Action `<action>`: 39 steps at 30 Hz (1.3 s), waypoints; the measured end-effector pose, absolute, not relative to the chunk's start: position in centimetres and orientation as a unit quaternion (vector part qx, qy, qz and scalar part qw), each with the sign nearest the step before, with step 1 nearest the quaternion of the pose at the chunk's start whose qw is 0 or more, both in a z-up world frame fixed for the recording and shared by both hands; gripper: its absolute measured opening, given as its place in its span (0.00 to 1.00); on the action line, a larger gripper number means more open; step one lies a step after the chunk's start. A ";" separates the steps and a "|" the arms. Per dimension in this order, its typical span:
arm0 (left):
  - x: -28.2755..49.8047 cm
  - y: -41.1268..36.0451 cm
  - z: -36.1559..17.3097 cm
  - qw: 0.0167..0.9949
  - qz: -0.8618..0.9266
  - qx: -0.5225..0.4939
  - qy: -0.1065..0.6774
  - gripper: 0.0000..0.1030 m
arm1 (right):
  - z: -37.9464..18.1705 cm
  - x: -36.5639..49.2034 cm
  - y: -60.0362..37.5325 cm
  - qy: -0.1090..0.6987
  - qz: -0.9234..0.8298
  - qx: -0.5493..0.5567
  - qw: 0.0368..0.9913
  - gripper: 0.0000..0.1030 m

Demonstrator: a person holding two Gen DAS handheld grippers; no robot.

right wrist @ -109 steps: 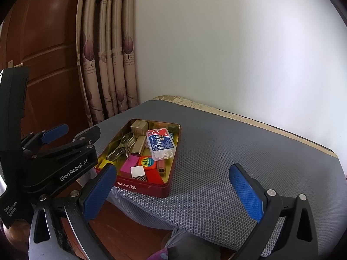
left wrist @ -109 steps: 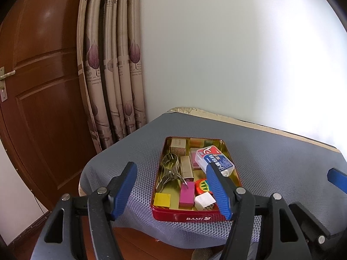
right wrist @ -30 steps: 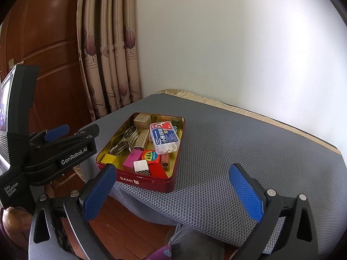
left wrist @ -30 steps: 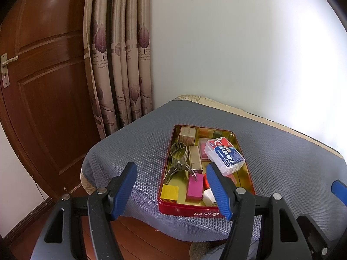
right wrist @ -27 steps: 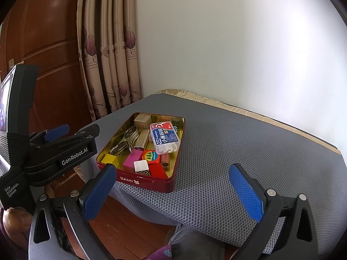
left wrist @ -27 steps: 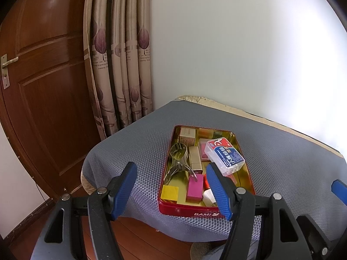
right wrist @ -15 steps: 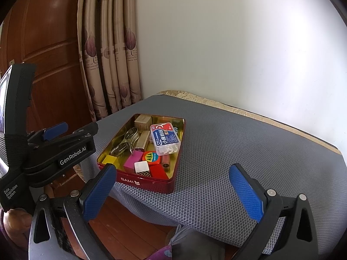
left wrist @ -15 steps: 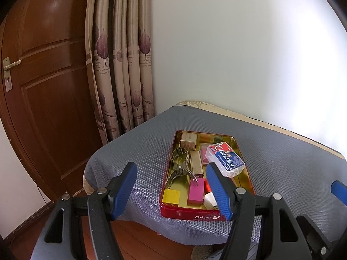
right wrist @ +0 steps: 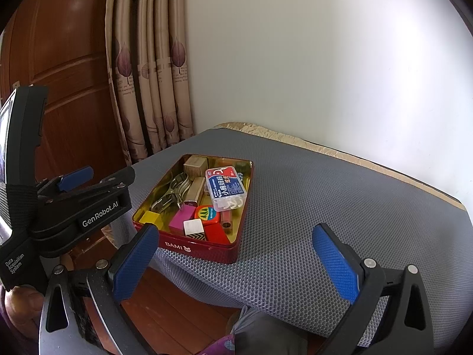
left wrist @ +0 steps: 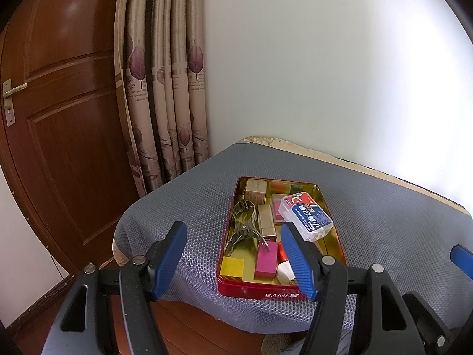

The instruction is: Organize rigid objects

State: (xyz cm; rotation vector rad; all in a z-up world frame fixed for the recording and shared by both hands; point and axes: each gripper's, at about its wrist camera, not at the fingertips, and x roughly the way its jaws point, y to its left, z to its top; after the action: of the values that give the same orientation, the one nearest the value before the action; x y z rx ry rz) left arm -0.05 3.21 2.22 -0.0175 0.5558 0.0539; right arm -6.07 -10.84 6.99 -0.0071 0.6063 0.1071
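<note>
A red tin (left wrist: 260,295) (right wrist: 195,247) with a gold inside sits at the near left corner of the grey mesh-covered table (right wrist: 325,207). It holds a clear box with a blue and red label (left wrist: 306,216) (right wrist: 226,188), metal clips (left wrist: 242,224), a gold bar (left wrist: 266,220), a small cardboard box (left wrist: 255,190), and magenta (left wrist: 266,259), yellow (left wrist: 233,266) and white (right wrist: 193,226) blocks. My left gripper (left wrist: 232,230) (right wrist: 100,176) hovers open, short of the tin's near edge. To its right, my right gripper (right wrist: 235,230) is open too, and holds nothing.
A brown wooden door (left wrist: 59,118) and patterned curtains (left wrist: 165,88) stand left of the table, a white wall behind. Wooden floor (right wrist: 165,304) shows below the table's near edge. A hand (right wrist: 20,304) holds the left gripper; clothing (right wrist: 257,334) shows at the bottom.
Since the oldest frames both views have drawn back a little from the tin. Over the last second nothing moves, and both grippers keep the same wide opening.
</note>
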 end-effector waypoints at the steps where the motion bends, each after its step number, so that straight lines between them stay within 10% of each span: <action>1: 0.0 3.2 2.2 0.961 0.027 -0.008 0.274 0.66 | 7.0 -6.1 -10.8 0.298 0.052 -0.003 0.953 1.00; 39: 0.2 2.9 1.9 0.959 0.020 0.001 0.284 0.66 | 6.4 -6.1 -11.0 0.303 0.054 0.001 0.951 1.00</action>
State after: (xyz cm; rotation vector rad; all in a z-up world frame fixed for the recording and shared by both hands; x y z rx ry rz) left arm 0.20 2.95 1.86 0.0014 0.5750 0.0406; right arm -6.10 -11.00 6.39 0.0020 0.6168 0.1103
